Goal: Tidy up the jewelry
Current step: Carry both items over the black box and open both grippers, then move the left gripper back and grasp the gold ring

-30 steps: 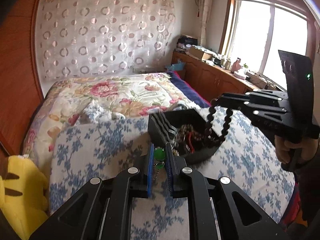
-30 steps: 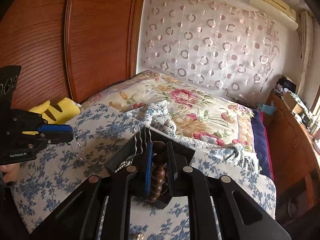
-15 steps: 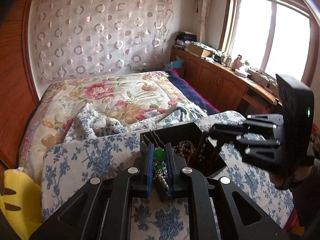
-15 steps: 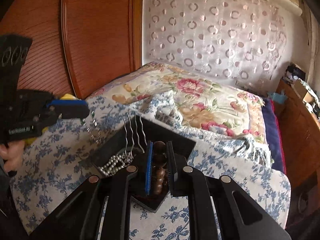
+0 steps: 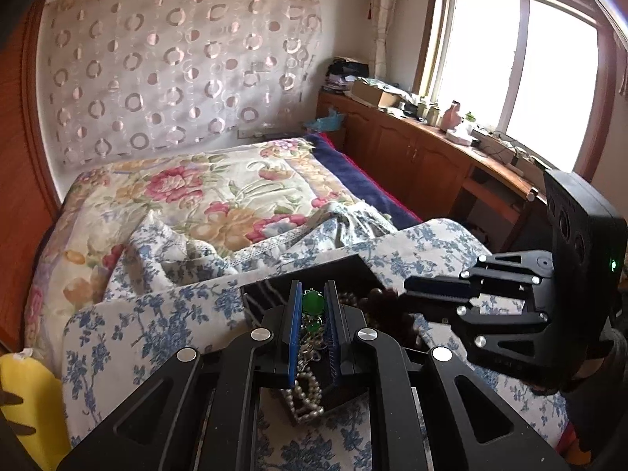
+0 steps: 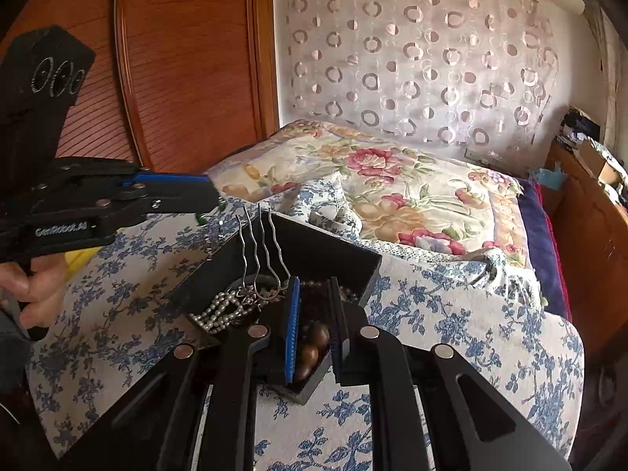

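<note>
Left gripper [image 5: 312, 306] over the near corner of the black box [image 5: 353, 271], jaws closed on a green-stone necklace [image 5: 313, 303]; green stones pinched between the blue pads [image 5: 293, 329], chain hanging below the jaws toward the box. Pearls [image 5: 308, 394] directly under the left jaws, draped over the box's near edge.

Right gripper [image 6: 314, 314] down inside the same box [image 6: 325, 247], jaws closed on a string of brown wooden beads [image 6: 310, 347]; beads bunched between the pads and resting in the box just below them. From the left wrist view, right gripper [image 5: 408, 294] coming in from the right, fingertips at the box rim, dark beads [image 5: 382, 298] just beyond the jaw tips.

From the right wrist view, left gripper [image 6: 208, 196] entering from the left, above the box's far-left corner, held by a bare hand [image 6: 33, 282]; a glint of green [image 6: 202, 218] just under its tips. Wavy silver hairpins [image 6: 261, 251] upright against the box's wall, just left of the right jaws. Pearls [image 6: 219, 310] piled left of the right jaws, spilling over the box's edge.

Box on a blue-flowered blanket [image 6: 451, 314] on the bed, ahead of both grippers. Floral quilt [image 5: 235, 192] farther beyond the jaws. Yellow toy [image 5: 27, 400] well to the left of the left jaws.
</note>
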A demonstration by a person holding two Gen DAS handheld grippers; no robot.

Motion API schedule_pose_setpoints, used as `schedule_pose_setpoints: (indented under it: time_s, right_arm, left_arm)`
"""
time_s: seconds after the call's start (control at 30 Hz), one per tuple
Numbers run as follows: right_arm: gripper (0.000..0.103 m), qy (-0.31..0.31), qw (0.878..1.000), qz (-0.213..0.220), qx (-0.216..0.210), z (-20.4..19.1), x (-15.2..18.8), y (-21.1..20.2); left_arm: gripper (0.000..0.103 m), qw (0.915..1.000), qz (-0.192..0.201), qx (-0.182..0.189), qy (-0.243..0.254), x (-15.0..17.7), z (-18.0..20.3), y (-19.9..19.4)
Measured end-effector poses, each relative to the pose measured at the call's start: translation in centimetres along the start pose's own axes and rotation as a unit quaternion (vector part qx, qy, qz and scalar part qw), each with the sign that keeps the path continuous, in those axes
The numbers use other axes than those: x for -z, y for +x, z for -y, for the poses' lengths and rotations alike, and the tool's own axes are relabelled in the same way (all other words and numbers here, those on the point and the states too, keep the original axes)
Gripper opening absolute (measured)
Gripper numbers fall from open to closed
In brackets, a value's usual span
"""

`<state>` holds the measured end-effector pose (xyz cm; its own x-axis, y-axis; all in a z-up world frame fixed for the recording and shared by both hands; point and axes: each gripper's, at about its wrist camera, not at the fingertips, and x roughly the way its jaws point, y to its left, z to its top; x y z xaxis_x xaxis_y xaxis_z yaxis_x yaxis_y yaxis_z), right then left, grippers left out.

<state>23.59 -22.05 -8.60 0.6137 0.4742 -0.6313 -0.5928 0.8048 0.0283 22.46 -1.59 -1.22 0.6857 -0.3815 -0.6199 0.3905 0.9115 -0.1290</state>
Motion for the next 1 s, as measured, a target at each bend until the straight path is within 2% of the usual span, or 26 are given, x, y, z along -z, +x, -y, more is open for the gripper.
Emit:
schedule_pose_setpoints:
  time_s: [0.4,0.53,0.67,1.0]
  right_arm:
    - [0.016,0.02,1.0,-0.003,0.017,1.0,1.6,-0.5]
    - [0.015,0.021,1.0,-0.007,0.018,0.8,2.6,-0.8]
    - [0.016,0.027,0.999,-0.006,0.016,0.4,3.4,-1.6]
    - [0.016,0.032,0.999,-0.019,0.01,-1.0,6.4,-2.6]
  left_arm:
    - [0.01,0.9994,0.002,0.034,0.0,-1.1,0.3,0.6]
    - [0.012,0.9997,-0.003,0.024,0.005,-0.6,0.4,1.0]
    - [0.024,0.9998,-0.008,0.017,0.007,0.3,0.6,1.0]
    - [0.037,0.9994,-0.024,-0.018,0.02,4.7,1.1,-0.8]
